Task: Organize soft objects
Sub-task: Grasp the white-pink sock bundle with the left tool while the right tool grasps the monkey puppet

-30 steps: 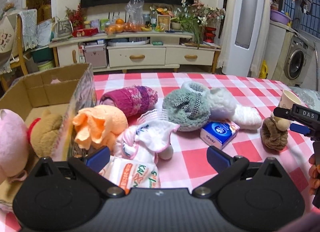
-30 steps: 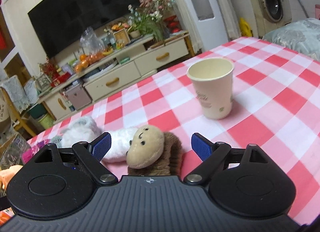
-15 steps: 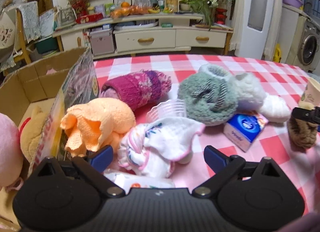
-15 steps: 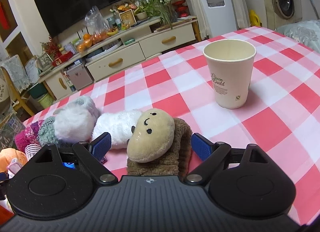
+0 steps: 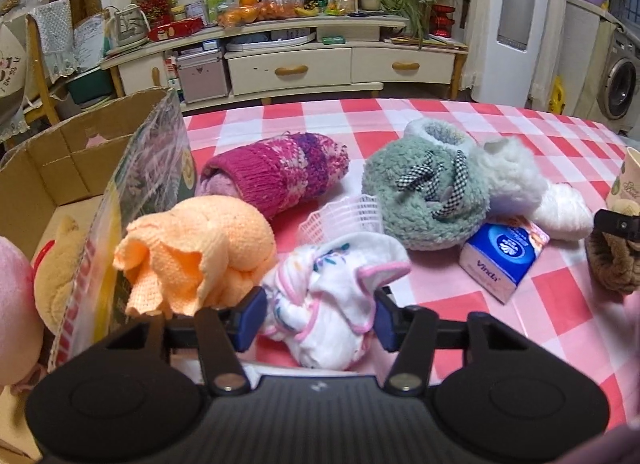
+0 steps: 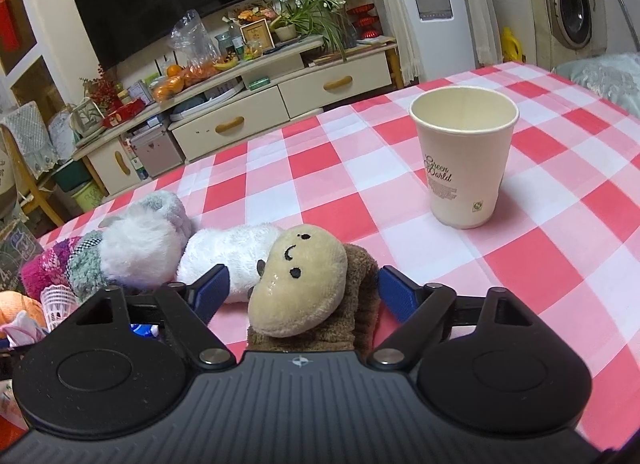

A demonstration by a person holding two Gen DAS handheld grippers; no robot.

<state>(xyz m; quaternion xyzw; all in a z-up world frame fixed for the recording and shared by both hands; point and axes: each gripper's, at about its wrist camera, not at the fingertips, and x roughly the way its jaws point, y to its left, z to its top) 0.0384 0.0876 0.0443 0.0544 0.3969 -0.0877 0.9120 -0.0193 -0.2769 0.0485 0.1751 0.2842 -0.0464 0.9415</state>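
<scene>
A white cloth with pink trim (image 5: 324,304) lies bunched on the checked table. My left gripper (image 5: 318,318) is closing on it, and both blue pads touch its sides. An orange knitted cloth (image 5: 200,248), a magenta knit roll (image 5: 280,176), a green fluffy slipper (image 5: 428,200) and a white fluffy slipper (image 5: 516,180) lie beyond. My right gripper (image 6: 302,292) stands open around a brown monkey plush (image 6: 304,288). Its right finger is at the brown body, and a gap shows on the left.
An open cardboard box (image 5: 60,160) at the left holds a tan teddy (image 5: 60,264) and a pink plush (image 5: 12,304). A blue tissue pack (image 5: 500,256) and a white plastic mesh piece (image 5: 344,216) lie among the soft things. A paper cup (image 6: 464,156) stands right of the monkey.
My left gripper moved forward and down over the white cloth and its jaws came in against it. The right gripper drew closer around the monkey plush and its jaws narrowed slightly.
</scene>
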